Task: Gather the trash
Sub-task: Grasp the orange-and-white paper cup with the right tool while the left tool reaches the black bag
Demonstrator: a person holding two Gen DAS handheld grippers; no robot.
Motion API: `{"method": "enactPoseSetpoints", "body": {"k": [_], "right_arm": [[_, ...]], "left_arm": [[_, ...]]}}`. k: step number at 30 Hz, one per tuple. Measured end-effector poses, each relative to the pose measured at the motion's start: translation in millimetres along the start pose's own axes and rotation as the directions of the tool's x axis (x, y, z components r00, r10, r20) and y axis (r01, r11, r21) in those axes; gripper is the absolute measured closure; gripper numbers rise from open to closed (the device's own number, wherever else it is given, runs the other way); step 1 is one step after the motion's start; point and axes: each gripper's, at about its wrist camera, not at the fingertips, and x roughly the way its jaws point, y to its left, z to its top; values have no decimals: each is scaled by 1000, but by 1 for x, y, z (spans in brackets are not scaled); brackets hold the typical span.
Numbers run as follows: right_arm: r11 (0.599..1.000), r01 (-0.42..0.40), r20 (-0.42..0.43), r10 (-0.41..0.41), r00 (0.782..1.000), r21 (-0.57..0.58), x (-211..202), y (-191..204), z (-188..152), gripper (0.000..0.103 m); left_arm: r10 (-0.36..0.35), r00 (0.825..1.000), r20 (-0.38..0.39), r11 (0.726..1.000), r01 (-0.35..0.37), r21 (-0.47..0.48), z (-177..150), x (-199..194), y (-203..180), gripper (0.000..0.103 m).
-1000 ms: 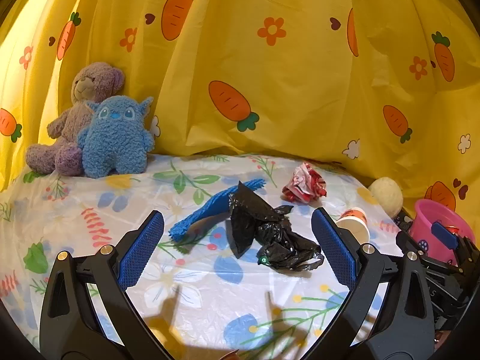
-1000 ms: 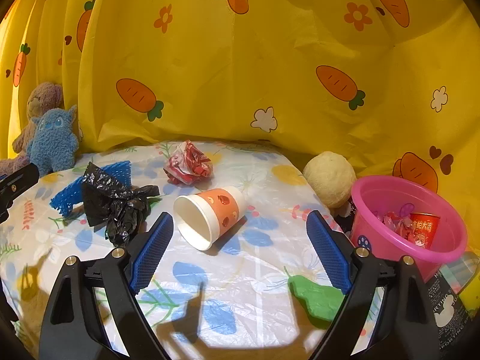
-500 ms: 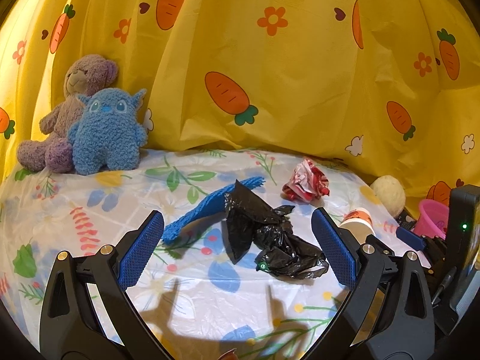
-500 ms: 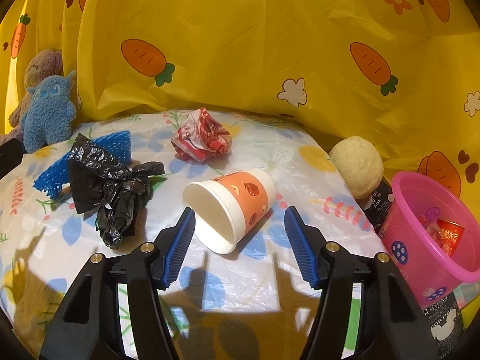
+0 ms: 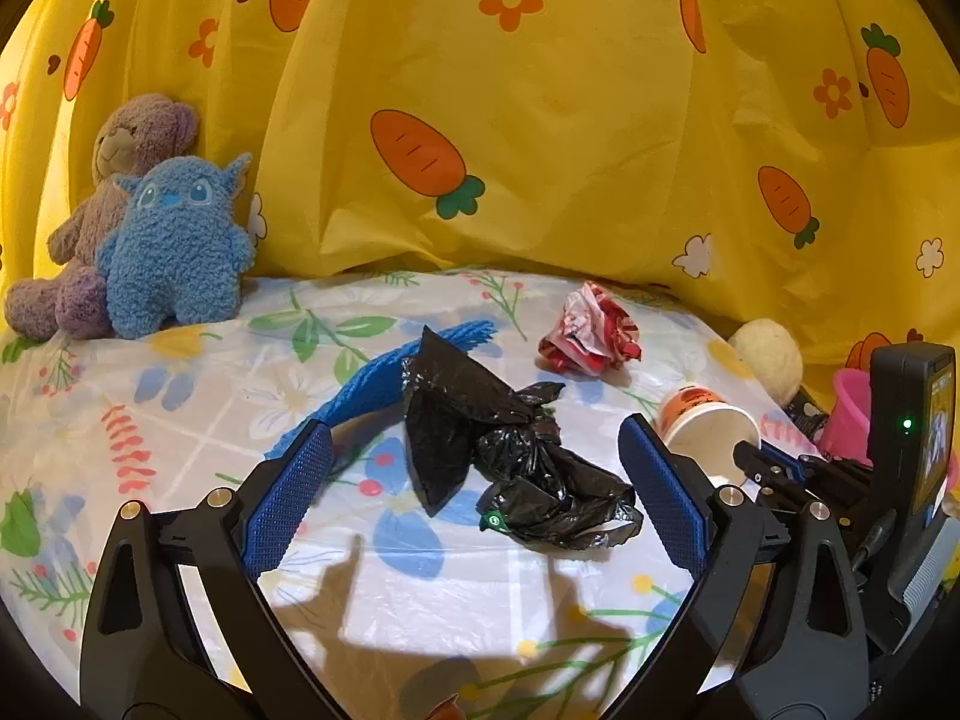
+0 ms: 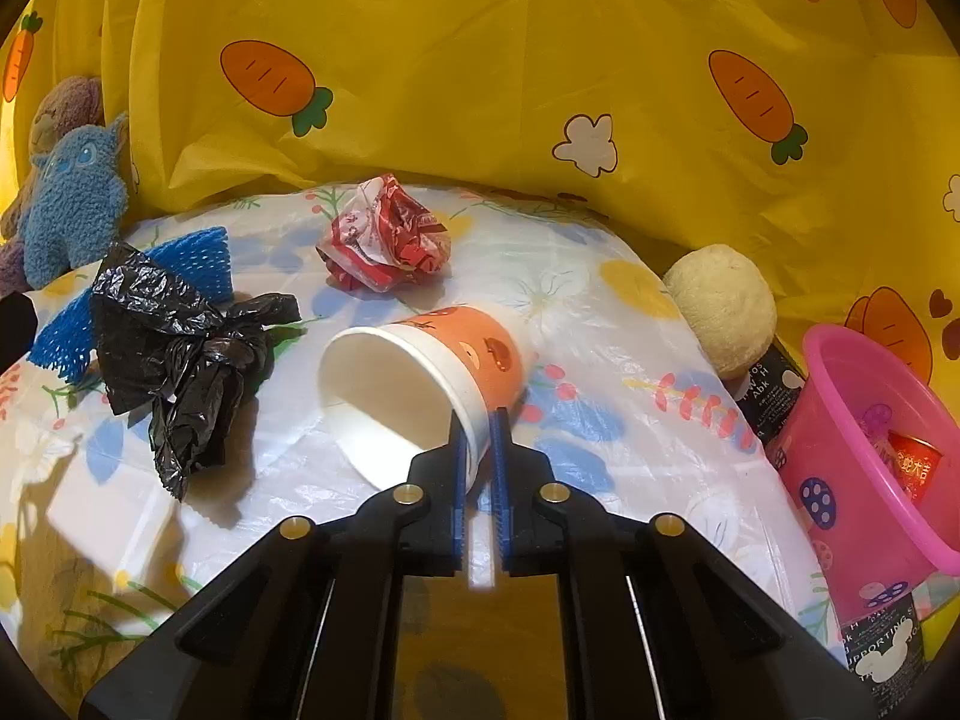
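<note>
Closed since a second ago, your right gripper (image 6: 478, 420) pinches the paper cup's (image 6: 420, 372) rim; your left gripper (image 5: 474, 462) hangs open over the black bag (image 5: 504, 450).

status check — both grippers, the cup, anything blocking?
Right gripper shut on paper cup rim, cup on its side. Left gripper open, hovering over black bag. Pink bin to the right, path clear.
</note>
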Motion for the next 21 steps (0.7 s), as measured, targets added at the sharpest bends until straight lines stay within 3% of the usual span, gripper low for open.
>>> {"method": "enactPoseSetpoints", "body": {"k": [11,18,21], "right_arm": [[998,-3,88,-2,996,64,-26,-23,-6,99],[997,-9,124,-1,992,79,-45,-35,-10,99],[996,-12,131,1,991,83,-50,-40,-12,99]], "left_arm": [[-53,995,-86,998,54,10,-2,23,-18,11],[-43,986,-159,997,52,49,-6,52,-36,20],[-44,980,-195,997,57,60,-9,62,-42,29]]}}
